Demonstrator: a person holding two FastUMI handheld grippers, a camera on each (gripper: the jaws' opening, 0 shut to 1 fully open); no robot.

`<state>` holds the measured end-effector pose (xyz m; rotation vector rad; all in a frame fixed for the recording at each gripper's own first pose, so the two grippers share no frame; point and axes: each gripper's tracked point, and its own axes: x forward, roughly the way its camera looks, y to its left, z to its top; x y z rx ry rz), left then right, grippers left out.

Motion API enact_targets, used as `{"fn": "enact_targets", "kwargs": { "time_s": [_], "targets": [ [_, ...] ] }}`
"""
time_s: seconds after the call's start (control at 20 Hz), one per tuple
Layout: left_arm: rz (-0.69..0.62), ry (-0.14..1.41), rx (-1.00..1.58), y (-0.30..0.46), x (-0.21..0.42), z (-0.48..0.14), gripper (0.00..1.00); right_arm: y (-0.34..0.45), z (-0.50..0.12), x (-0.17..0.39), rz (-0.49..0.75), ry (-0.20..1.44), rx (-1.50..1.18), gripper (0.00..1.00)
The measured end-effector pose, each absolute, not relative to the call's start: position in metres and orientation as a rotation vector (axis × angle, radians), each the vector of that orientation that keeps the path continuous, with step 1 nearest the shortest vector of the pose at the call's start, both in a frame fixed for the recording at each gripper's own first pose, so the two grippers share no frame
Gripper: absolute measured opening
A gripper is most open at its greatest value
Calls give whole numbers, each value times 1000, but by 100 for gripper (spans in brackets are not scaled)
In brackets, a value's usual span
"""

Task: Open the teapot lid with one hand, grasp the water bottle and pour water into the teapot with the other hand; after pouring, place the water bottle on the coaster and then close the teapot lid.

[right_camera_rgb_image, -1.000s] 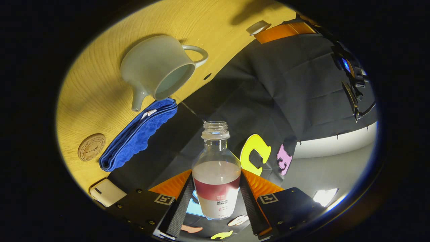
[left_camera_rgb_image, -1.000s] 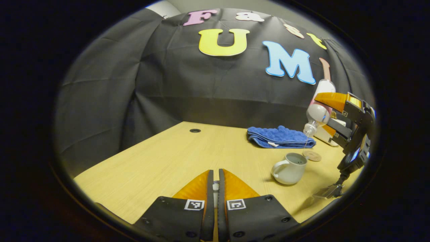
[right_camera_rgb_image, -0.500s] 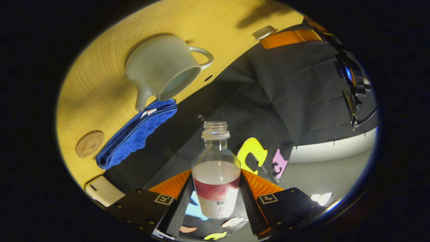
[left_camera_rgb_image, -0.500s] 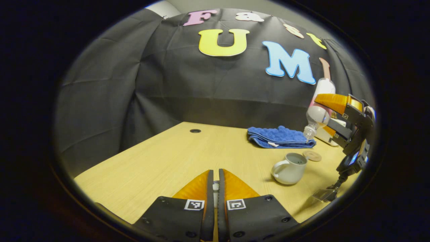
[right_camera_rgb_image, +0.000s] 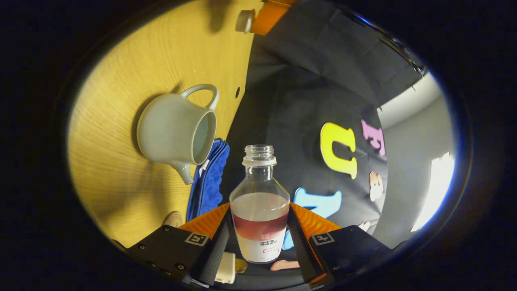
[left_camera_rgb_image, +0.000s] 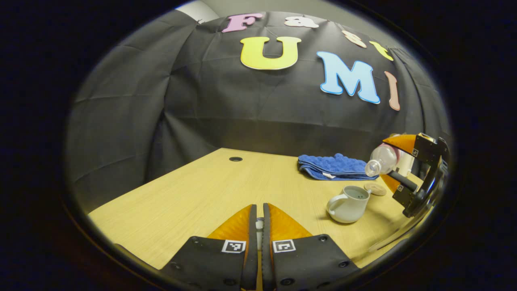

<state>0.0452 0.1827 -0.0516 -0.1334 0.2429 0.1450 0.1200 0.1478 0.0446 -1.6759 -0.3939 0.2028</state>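
Clamping the uncapped bottle (right_camera_rgb_image: pixel 259 210) at both sides, the right tool (right_camera_rgb_image: pixel 258 238) holds it tilted above the open teapot (left_camera_rgb_image: pixel 347 204) near the tabletop's (left_camera_rgb_image: pixel 210 190) right edge. Left tool (left_camera_rgb_image: pixel 258 238) fingers pinch the lid (right_camera_rgb_image: pixel 244 20). Coaster (left_camera_rgb_image: pixel 375 188) lies beside the teapot.

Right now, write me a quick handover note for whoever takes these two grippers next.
Left gripper: shut on the teapot lid, held low over the table.
Right gripper: shut on the water bottle, uncapped, some water inside, tipped roughly level above and right of the teapot in the left gripper view.
Teapot: open, upright on the table, just in front of the coaster; blue cloth behind.
Done: lid off; no stream is visible at the bottle's mouth.
Left: stand the bottle on the coaster, then put the lid back on the teapot.
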Motion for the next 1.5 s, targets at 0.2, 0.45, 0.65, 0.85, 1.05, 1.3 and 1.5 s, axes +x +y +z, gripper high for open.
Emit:
{"fn": "enact_targets", "kwargs": {
  "time_s": [0.2,0.45,0.65,0.85,1.05,1.3,1.5],
  "targets": [
    [142,238,-141,182,44,-51,10,141,40,115,217,-284,-1484,77],
    [138,217,-123,177,47,-38,11,132,49,110,226,-213,-1296,76],
    [111,185,-105,161,53,-20,10,121,51,104,237,-143,-1122,77],
    [61,150,-77,137,67,2,12,103,62,113,248,-98,-911,77],
    [4,105,-55,103,81,25,10,93,76,129,250,-65,-675,77],
    [-59,65,-49,64,92,48,11,89,77,163,269,-9,-370,77],
    [-83,62,-46,47,100,52,10,79,61,192,251,48,-212,77]
  ]
}}
